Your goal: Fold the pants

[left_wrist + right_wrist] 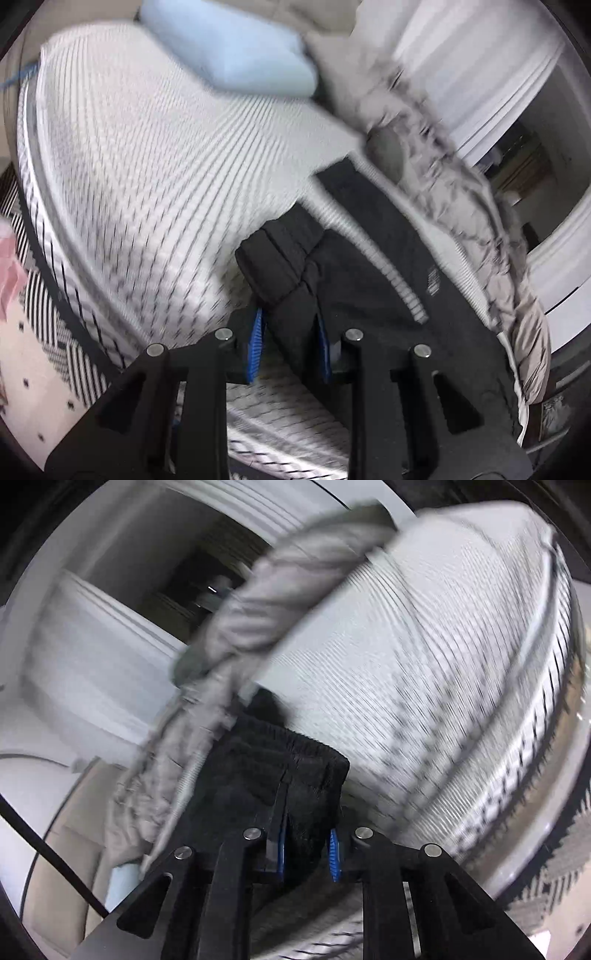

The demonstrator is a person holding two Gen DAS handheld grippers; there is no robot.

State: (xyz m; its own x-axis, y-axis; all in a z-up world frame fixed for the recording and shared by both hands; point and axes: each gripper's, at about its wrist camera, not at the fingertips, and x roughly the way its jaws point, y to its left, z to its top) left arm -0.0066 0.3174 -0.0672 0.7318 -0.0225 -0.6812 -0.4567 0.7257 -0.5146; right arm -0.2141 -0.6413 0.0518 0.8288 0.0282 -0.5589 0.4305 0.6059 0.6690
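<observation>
Black pants point(354, 266) spread on the striped bed point(147, 177), near a grey rumpled blanket point(461, 206). Left gripper point(290, 343) clenched on a hem-like bunch, right gripper point(308, 843) clamped on what looks like the waistband, blur making that a guess. Best to keep both ends taut and level, then lay one end squarely over the other without dragging the cloth.

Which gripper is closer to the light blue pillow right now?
Cannot tell. Left gripper sees the pillow across the bed; right gripper shows a light blue edge nearby, possibly it.
</observation>
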